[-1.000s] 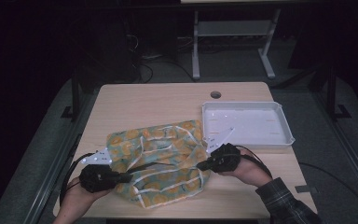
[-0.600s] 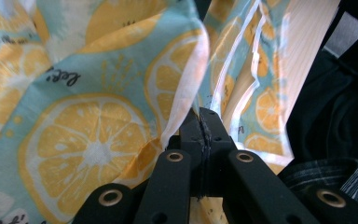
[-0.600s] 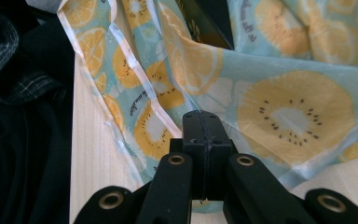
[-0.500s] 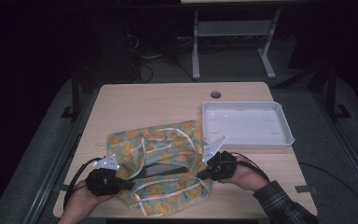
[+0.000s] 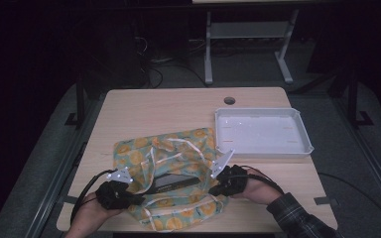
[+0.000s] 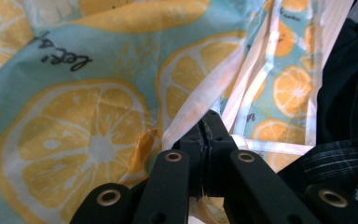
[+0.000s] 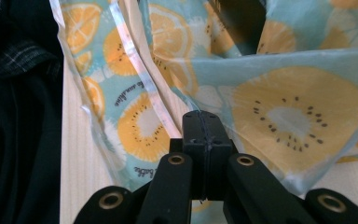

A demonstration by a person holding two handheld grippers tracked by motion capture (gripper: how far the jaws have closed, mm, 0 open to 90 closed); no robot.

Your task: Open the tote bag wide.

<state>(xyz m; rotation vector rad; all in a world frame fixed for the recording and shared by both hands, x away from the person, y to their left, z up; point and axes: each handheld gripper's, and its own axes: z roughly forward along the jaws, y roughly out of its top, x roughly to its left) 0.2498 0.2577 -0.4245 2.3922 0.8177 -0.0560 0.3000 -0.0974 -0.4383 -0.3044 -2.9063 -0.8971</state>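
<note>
you lowered both grippers toward the table; left gripper and right gripper each stayed clamped on the fruit-print cloth, laying it down.

Room: dark, dim at the edges
Floor: grey
Table: pale wood
Metal stand: twelve o'clock, behind table

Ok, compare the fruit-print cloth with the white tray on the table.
The fruit-print cloth is soft, crumpled and patterned in teal and orange; the white tray is rigid, rectangular and plain. The cloth lies at the near edge, between the grippers; the tray sits apart, farther right. Both rest on the wooden table.
</note>
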